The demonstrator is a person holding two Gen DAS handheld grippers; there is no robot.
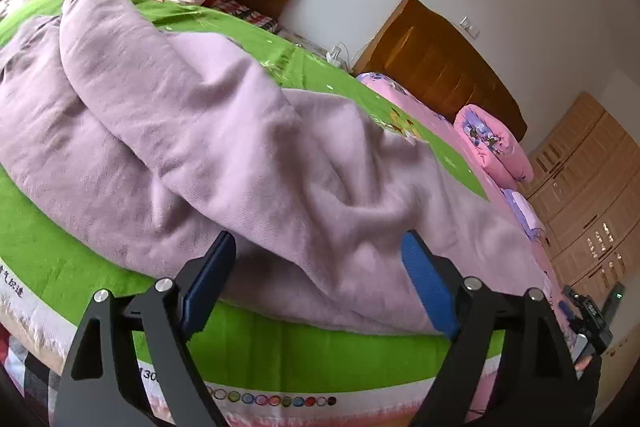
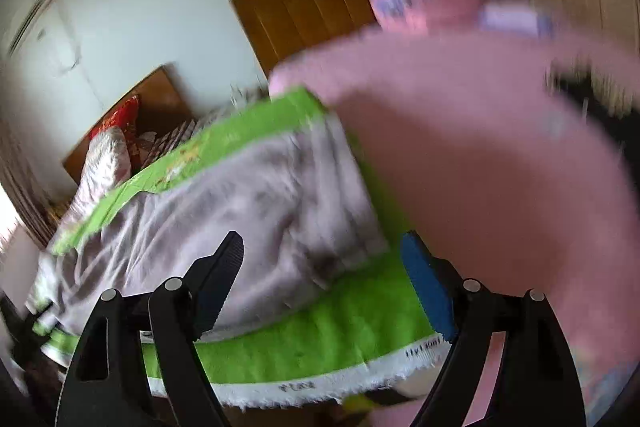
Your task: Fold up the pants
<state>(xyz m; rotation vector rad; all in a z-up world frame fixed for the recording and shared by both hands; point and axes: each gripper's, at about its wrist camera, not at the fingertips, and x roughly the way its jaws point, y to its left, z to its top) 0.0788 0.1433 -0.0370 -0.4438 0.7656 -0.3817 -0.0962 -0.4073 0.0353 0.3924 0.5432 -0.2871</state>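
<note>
Bed w/ green blanket [image 1: 60, 275] on top; lilac pants [image 1: 208, 147] lie crumpled on it; pink quilt [image 2: 480, 167] alongside.

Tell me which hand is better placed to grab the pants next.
Probably left: its open tongs already frame the near edge of the pants. The right tongs, also open, sit further back over the green mat.

The right wrist view is smeared throughout: the pink bedding [image 2: 480, 155] is a soft mass with no readable pattern, and the print along the green sheet [image 2: 280, 339] hem cannot be read. In the left wrist view the pants [image 1: 208, 147] run past the left edge, their waistband and cuffs untraceable among the folds. The bed's near side is cut off below.
</note>
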